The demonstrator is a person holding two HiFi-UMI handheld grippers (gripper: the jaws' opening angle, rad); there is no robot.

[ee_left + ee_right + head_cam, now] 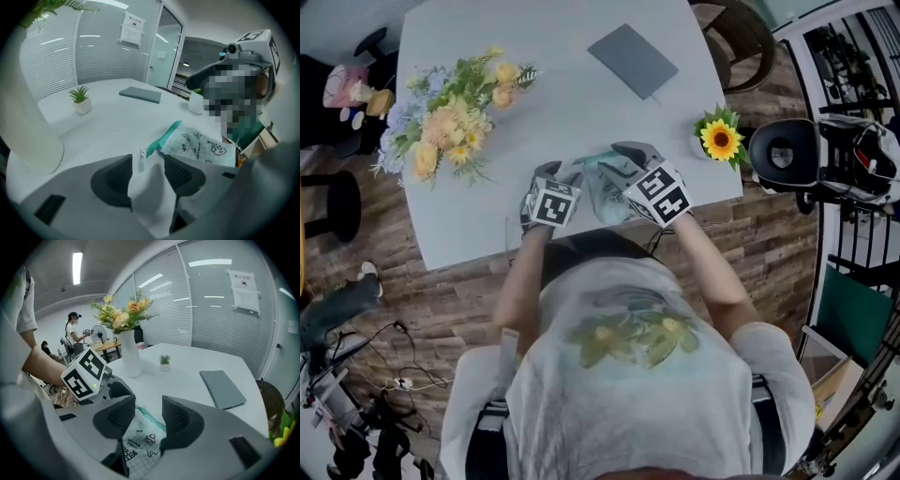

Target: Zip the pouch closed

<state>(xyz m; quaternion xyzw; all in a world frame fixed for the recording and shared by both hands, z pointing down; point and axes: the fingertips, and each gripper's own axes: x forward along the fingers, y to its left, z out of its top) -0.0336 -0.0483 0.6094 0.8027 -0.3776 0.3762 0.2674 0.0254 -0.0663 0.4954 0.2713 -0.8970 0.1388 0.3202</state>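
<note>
Limp, light checked fabric pouch (197, 145), teal zip: we'd pinch one end and the small white pull tab (141, 157); left gripper (147, 160) and right gripper (149, 401) jaws gape astride it, unclamped.

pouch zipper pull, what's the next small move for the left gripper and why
Probably close the left gripper on the zipper pull. Its jaws stand apart with the small pull just at their tips, at the end of the teal zipper of the pouch. The right gripper straddles the pouch, jaws also open, so nothing is held yet.
</note>
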